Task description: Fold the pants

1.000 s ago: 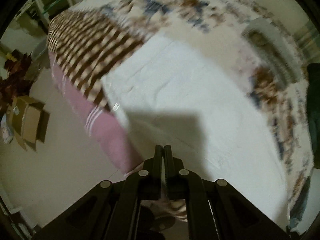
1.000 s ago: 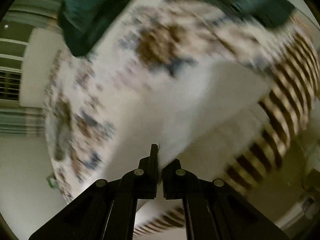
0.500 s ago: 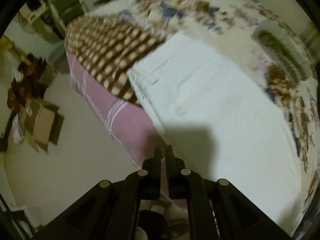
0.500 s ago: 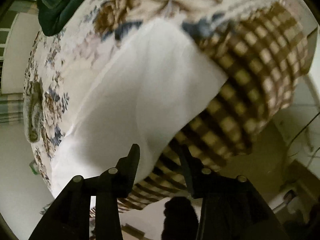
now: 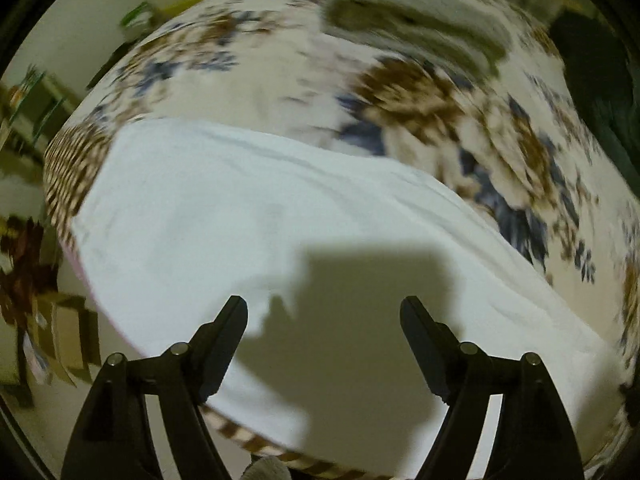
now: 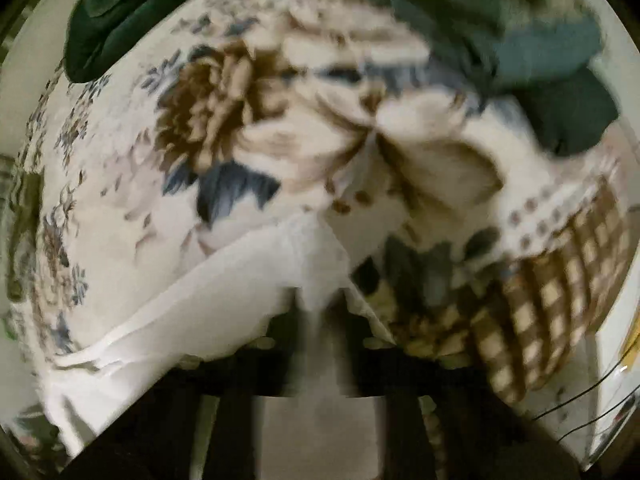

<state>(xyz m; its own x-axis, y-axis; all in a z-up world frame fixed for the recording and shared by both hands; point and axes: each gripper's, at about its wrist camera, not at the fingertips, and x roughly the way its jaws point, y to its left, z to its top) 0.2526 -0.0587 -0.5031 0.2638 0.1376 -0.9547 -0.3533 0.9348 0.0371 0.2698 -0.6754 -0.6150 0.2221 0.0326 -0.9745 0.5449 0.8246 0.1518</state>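
White pants [image 5: 248, 216] lie spread flat on a floral bedspread [image 5: 440, 96]. My left gripper [image 5: 324, 312] hangs just above them, its jaws opening wide, with nothing pinched between them and its shadow on the cloth. In the blurred right wrist view, an edge of the pants [image 6: 224, 300] rises in a peak into my right gripper [image 6: 318, 308]. Its jaws are closing and a strip of white cloth shows in the narrow gap between the dark fingers [image 6: 290, 320].
Dark green clothes [image 6: 540, 28] are heaped at the far side of the bed. A brown checked blanket [image 6: 560, 288] hangs over the bed's edge. A grey-green cloth [image 5: 420, 28] lies further up the bedspread. A cardboard box [image 5: 68, 332] stands on the floor at the left.
My left gripper swung from the bed's edge to over the pants and went from shut to wide open. My right gripper opened, moved in and closed on the pants' edge.
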